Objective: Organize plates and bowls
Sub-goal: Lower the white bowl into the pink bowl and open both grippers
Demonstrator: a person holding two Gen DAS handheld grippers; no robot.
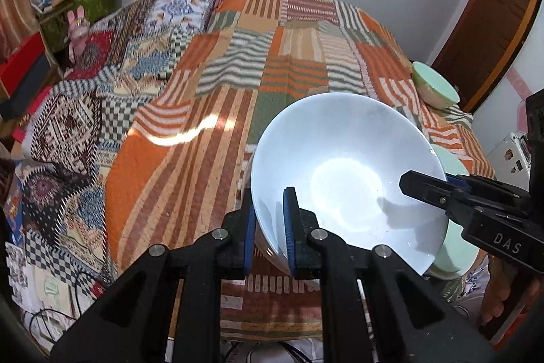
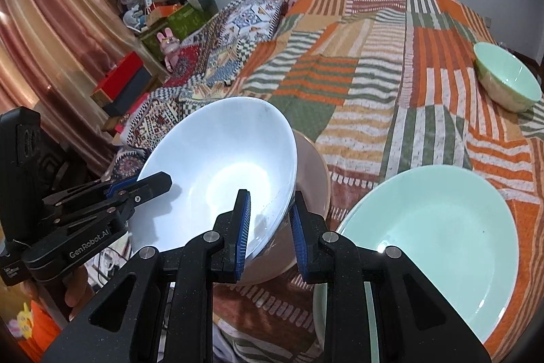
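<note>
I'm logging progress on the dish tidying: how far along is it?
Done: nothing looks stacked yet. In hand: both tools, left and right, grip the white bowl above the tan dish. Left: the green plate and green bowl lie apart on the bedspread.

Both views are bright and evenly lit, with colours strong on the patchwork bedspread [image 1: 289, 56]. Light falls from above: a broad white glare sits in the bottom of the white bowl [image 1: 343, 172] in each view, and a curved streak of reflected light lies across the bedspread toward the bed's left edge in the left wrist view. Soft grey shadows of the black fingers fall inside the bowl. The mint plate [image 2: 438, 244] carries only small specular dots near its rim. Fisheye distortion bows the bed's edges and the walls, and black vignetting fills the corners. The centre is sharp; the cluttered shelves [image 1: 57, 9] near the frame's edge are softer.
</note>
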